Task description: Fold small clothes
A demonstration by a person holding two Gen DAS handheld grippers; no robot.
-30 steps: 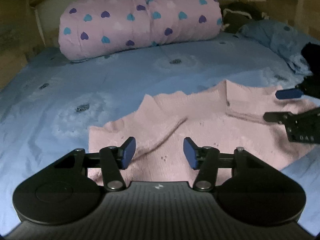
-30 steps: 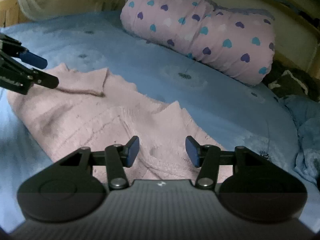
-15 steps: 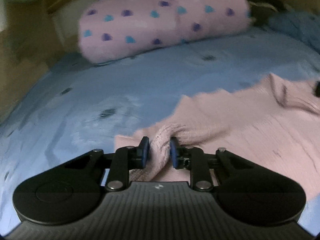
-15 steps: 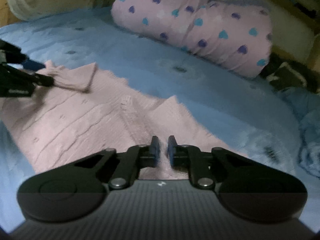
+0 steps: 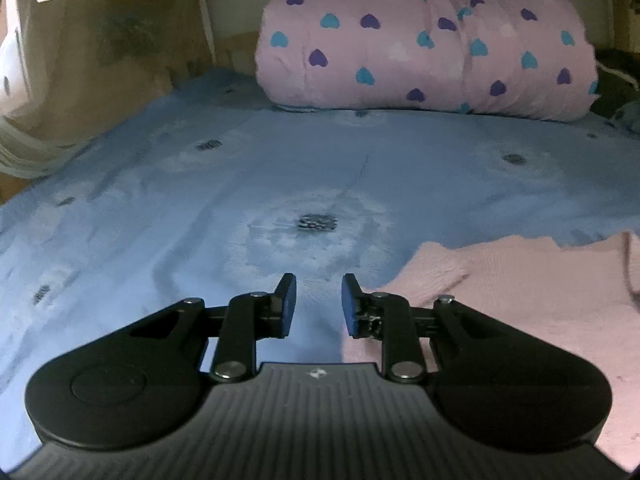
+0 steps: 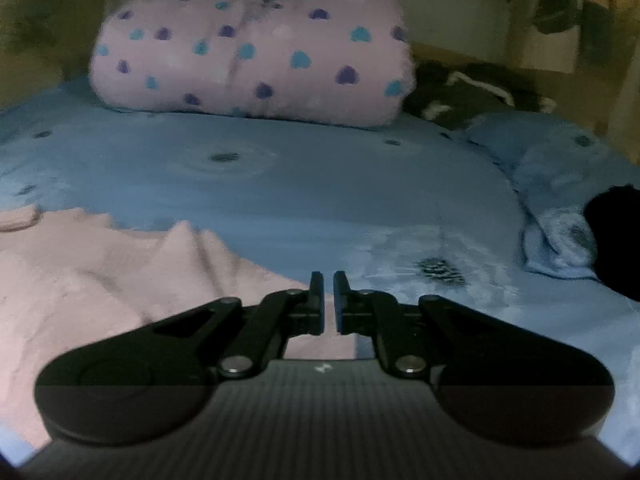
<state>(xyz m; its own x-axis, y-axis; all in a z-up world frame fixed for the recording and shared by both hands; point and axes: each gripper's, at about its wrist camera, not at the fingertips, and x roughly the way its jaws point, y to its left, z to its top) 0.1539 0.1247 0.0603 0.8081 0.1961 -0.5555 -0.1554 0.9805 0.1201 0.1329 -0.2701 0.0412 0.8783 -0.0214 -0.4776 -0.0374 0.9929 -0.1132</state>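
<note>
A pink knitted garment (image 5: 520, 280) lies flat on the blue bedsheet (image 5: 200, 208). In the left wrist view it fills the lower right; my left gripper (image 5: 315, 300) is open and empty, its right finger over the garment's left edge. In the right wrist view the garment (image 6: 100, 280) fills the lower left. My right gripper (image 6: 328, 300) has its jaws nearly closed with a narrow gap over the garment's right edge; I cannot see cloth between the pads.
A rolled pink quilt with blue and purple hearts (image 5: 428, 48) lies across the head of the bed. Crumpled blue bedding (image 6: 560, 184) and a dark object (image 6: 616, 236) sit at the right. Dark clothes (image 6: 460, 92) lie beside the quilt.
Both grippers closed on the garment's edges and pulled it outward, spreading it. The left gripper has since opened and let go, now over the left edge; the right jaws remain nearly closed.
</note>
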